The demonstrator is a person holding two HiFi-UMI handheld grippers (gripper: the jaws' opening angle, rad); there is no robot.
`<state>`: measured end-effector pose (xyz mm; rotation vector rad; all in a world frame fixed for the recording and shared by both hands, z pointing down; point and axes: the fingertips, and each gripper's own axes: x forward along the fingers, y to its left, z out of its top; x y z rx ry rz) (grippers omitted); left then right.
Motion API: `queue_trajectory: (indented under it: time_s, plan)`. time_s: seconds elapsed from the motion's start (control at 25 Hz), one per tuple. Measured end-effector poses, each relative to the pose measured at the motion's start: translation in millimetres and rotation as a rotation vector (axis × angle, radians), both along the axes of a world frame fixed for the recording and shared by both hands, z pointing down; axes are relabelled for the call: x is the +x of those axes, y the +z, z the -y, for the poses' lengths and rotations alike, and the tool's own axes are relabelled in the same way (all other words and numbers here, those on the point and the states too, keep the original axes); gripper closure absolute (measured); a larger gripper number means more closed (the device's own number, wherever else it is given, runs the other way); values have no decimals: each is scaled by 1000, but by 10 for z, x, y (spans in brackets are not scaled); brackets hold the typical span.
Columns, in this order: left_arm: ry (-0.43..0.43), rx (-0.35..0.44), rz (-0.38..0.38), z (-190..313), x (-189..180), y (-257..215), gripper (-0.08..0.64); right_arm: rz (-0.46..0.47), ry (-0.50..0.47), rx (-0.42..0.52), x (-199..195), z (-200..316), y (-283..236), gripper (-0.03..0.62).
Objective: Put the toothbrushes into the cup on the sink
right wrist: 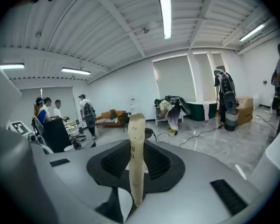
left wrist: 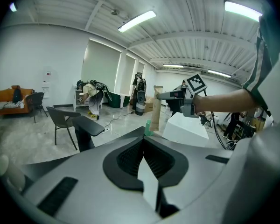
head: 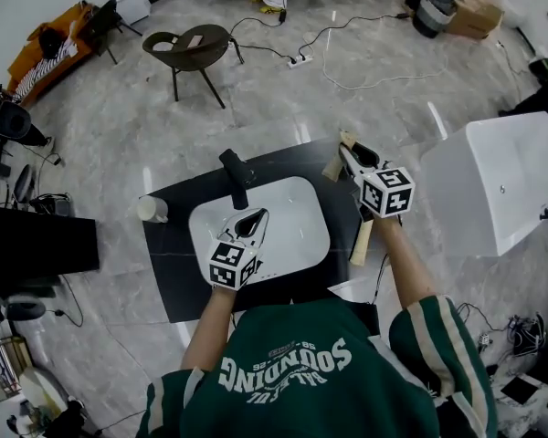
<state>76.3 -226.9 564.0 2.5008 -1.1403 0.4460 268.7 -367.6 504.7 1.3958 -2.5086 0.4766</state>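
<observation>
Between the pads of the right tongs (head: 348, 151) stands a toothbrush (right wrist: 136, 157) in a beige paper sleeve. The right gripper view shows it upright with both pads pressed on its lower part; its rounded end rises above the jaws. Printed letters run along the sleeve but are too small to read. In the head view these tongs are above the far right corner of the black worktop (head: 173, 281), with the beige sleeve sticking out past the jaw tips.

A second beige packet (head: 362, 242) lies along the right edge of the worktop, just beside the white sink (head: 301, 208). Whether it also holds a toothbrush cannot be told.

The cup (head: 152, 209), pale and round, stands at the left edge of the worktop. It is left of the sink and well apart from both toothbrush and packet.

The left tongs (head: 254, 219) are over the sink basin. In the left gripper view their pads meet at the tips with nothing between them. A black faucet (head: 235, 176) rises at the far rim of the sink, just beyond these tongs.

Surroundings:
- A white box (head: 502, 181) stands on the floor to the right of the worktop.
- A dark chair (head: 190, 48) stands farther off on the grey marble floor (head: 119, 135).
- Cables trail across the floor behind the chair.
- Several persons are visible at a distance in the right gripper view.
</observation>
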Motion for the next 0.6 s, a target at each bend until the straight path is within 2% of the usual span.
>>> queue_trajectory:
  time_s: [0.32,0.6]
  plan:
    - [-37,-8,-8,-9,-65,-28,549,-7,60,112,314,526,-477,488]
    - [-73,-22,9,-8,-205,42,549,-45,107,149,503,723,-420,488]
